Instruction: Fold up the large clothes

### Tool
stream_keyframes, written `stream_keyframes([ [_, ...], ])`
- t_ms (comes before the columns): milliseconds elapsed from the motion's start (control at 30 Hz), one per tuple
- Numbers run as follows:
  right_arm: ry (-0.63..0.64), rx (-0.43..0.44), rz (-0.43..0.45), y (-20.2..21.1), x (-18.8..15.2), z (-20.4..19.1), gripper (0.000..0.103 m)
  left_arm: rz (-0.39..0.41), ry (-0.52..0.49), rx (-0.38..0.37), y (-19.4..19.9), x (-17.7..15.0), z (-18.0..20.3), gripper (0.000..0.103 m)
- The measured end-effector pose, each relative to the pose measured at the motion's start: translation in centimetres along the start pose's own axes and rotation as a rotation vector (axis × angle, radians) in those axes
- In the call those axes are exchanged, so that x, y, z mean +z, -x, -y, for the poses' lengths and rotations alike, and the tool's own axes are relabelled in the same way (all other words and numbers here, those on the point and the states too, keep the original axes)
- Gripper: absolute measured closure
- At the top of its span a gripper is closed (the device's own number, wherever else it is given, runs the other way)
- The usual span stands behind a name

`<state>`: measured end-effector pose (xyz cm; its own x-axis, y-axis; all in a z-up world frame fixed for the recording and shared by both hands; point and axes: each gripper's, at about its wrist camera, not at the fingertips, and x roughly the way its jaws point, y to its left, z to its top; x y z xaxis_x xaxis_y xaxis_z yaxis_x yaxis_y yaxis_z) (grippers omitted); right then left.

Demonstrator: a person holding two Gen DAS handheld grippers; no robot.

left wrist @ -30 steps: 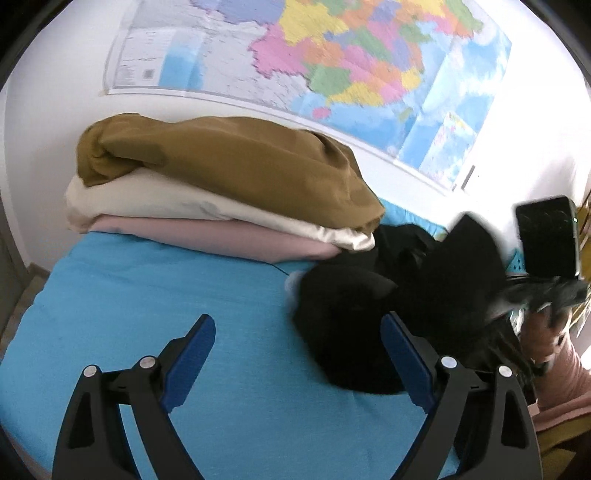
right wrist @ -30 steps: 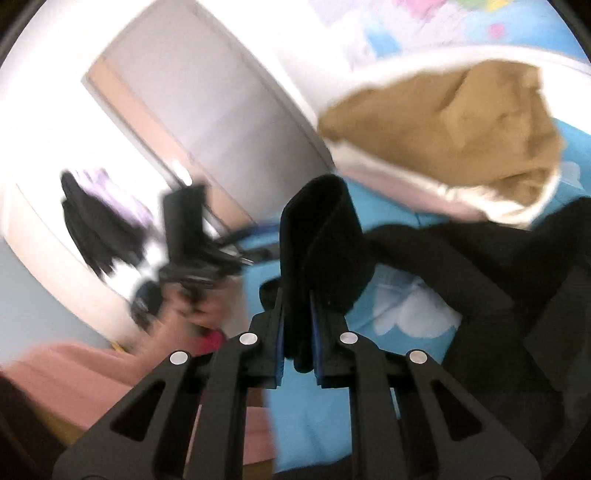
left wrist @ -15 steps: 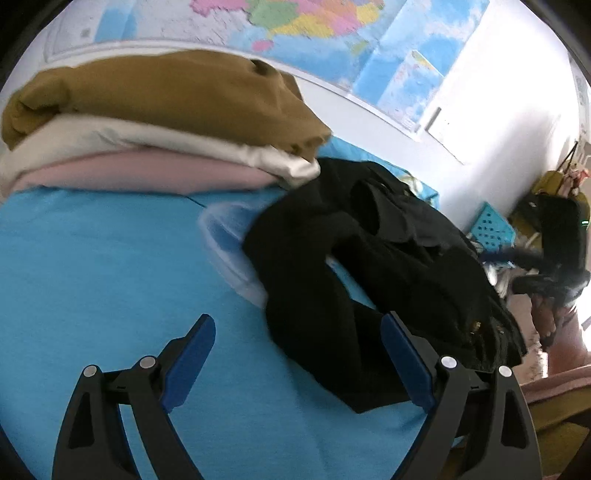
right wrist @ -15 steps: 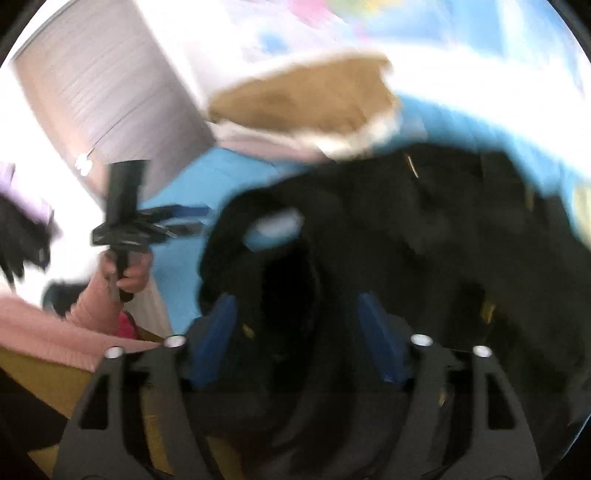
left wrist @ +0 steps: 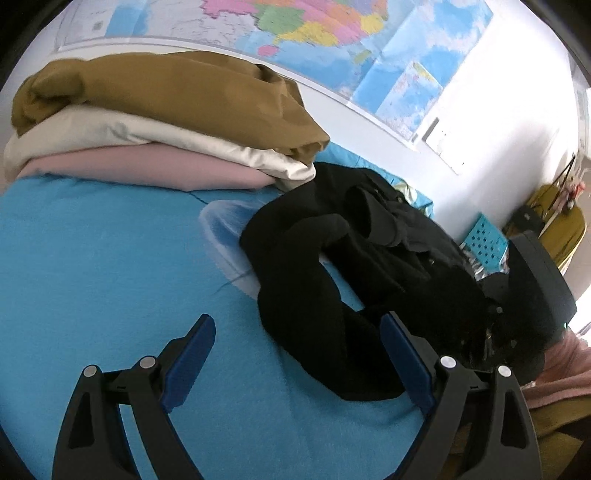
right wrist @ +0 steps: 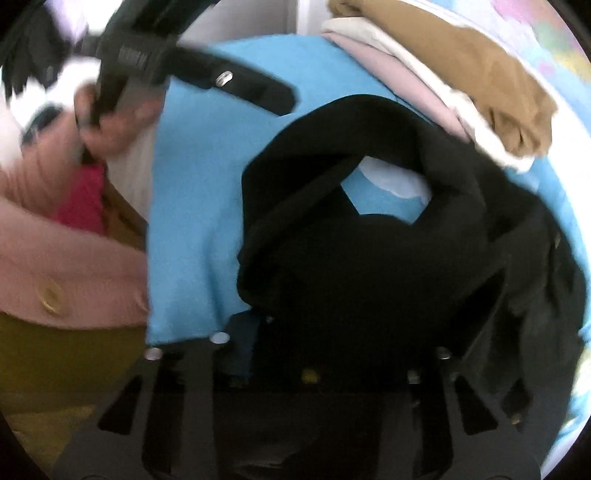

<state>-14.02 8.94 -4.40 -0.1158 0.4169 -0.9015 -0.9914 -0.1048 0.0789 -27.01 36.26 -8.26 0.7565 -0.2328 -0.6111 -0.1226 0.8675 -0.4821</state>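
Three folded garments (left wrist: 159,122) sit stacked, black coat (left wrist: 369,273) lies crumpled and unfolded, left gripper (left wrist: 295,354) spread wide, right gripper's (right wrist: 332,332) fingers hidden, can't tell.

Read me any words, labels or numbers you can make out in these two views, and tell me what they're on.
None can be read.
Wall map: print too small and blurred.
White sheet beside the map: washed out.
Left gripper's body lettering: motion-blurred, illegible.
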Motion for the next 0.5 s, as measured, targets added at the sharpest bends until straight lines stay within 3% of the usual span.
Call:
stream_keyframes([
  [100, -0.268, 0.328, 0.178, 3.8, -0.4, 3.3, 0.089, -0.001, 0.032, -0.040, 0.1, -0.5, -0.7, 0.015],
  [200, -0.449, 0.577, 0.346, 5.9, -1.5, 5.3, 0.089, -0.002, 0.069, -0.095, 0.2, -0.9, -1.2, 0.015],
  [267, -0.526, 0.695, 0.413, 5.7, -2.1, 5.9, 0.089, 0.033, 0.112, -0.185, 1.0, -1.1, -1.8, 0.015],
  [400, -0.663, 0.841, 0.403, 2.3, -2.6, 5.8, 0.089, 0.104, 0.164, -0.375, 3.1, -2.1, -2.3, 0.015],
  [500, -0.710, 0.927, 0.357, -0.4, -3.0, 5.3, 0.089, 0.098, 0.196, -0.513, 2.7, -3.2, -1.6, 0.010],
])
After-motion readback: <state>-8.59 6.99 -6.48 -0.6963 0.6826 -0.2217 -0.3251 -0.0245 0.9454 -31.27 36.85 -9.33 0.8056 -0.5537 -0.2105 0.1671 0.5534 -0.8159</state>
